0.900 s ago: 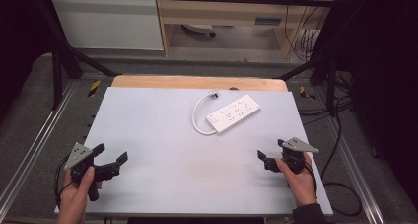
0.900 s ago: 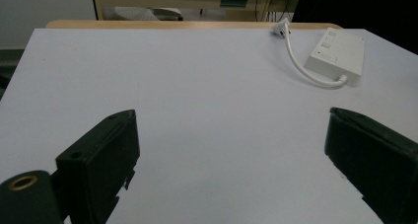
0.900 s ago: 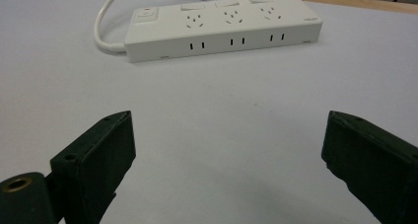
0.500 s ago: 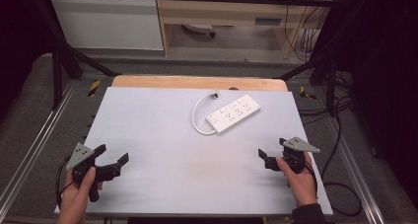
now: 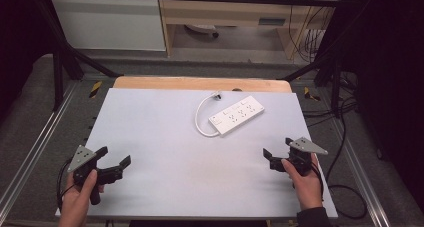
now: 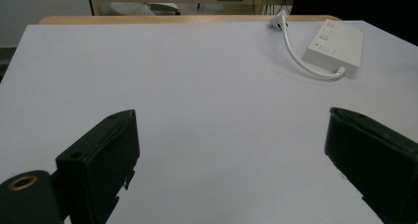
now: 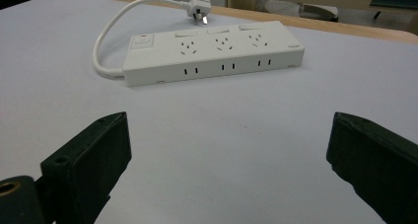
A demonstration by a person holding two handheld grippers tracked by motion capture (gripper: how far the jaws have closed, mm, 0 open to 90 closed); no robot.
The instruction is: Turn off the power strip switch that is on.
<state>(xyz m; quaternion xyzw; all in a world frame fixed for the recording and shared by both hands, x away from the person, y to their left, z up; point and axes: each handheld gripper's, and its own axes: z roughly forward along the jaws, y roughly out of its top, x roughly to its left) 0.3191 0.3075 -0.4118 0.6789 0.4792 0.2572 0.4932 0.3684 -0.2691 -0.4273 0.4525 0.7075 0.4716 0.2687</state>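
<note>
A white power strip (image 5: 236, 116) with three sockets and a switch lies at the far middle of the white table (image 5: 165, 137). Its short cable loops left and ends in a plug (image 5: 216, 94). My left gripper (image 5: 115, 156) is held open low over the near left corner, with nothing between its jaws. Over the near right edge, my right gripper (image 5: 277, 148) is also open and empty. The left gripper view has the strip (image 6: 334, 46) far off at upper right, beyond the gripper (image 6: 231, 160). In the right gripper view the strip (image 7: 212, 54) and plug (image 7: 197, 9) lie ahead of the gripper (image 7: 226, 160).
The table's wooden far edge (image 5: 200, 83) shows behind the white surface. Metal frame rails (image 5: 40, 137) run along both sides. Cables (image 5: 345, 107) lie on the floor at the right, and shelving stands beyond the table.
Both hands have drifted slightly toward the near edge of the table. The jaws stay open and the power strip has not moved.
</note>
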